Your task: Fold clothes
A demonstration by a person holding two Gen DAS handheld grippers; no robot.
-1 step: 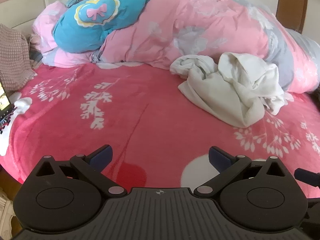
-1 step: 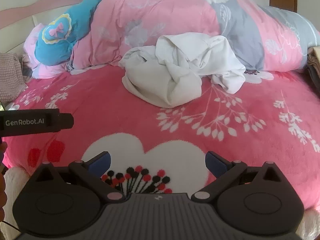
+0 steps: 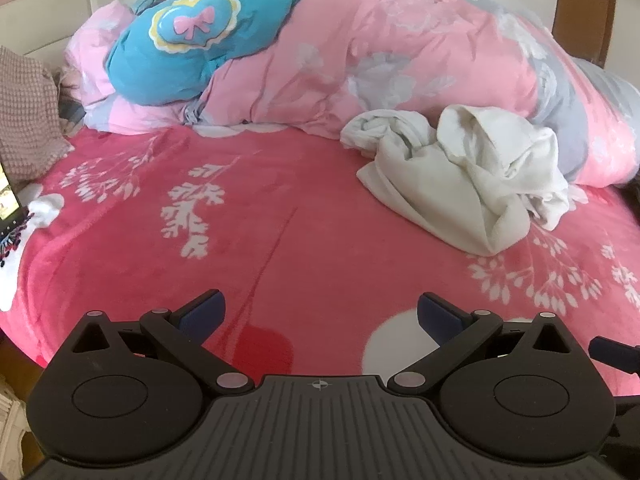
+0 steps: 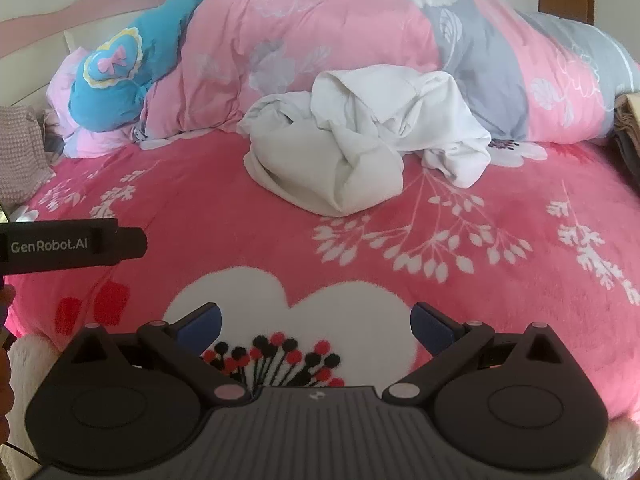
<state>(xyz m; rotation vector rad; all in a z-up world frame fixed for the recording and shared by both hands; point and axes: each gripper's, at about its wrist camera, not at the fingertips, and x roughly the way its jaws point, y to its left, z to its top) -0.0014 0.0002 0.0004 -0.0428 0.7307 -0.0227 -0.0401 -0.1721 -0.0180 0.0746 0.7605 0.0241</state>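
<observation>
A crumpled white garment (image 3: 464, 184) lies on the pink floral blanket (image 3: 280, 220) covering the bed, just in front of the heaped pink and grey duvet (image 3: 400, 60). Well short of that garment, the left gripper (image 3: 320, 312) and right gripper (image 4: 316, 320) both hover with jaws spread wide, holding nothing.

Open room: a broad stretch of blanket (image 3: 280, 208) is left bare before the garment (image 4: 360, 152).
Behind: passage is blocked by the quilt (image 4: 320, 40) and pillow (image 3: 192, 48).
Left side: room is narrowed by the left gripper (image 4: 72, 244).
</observation>
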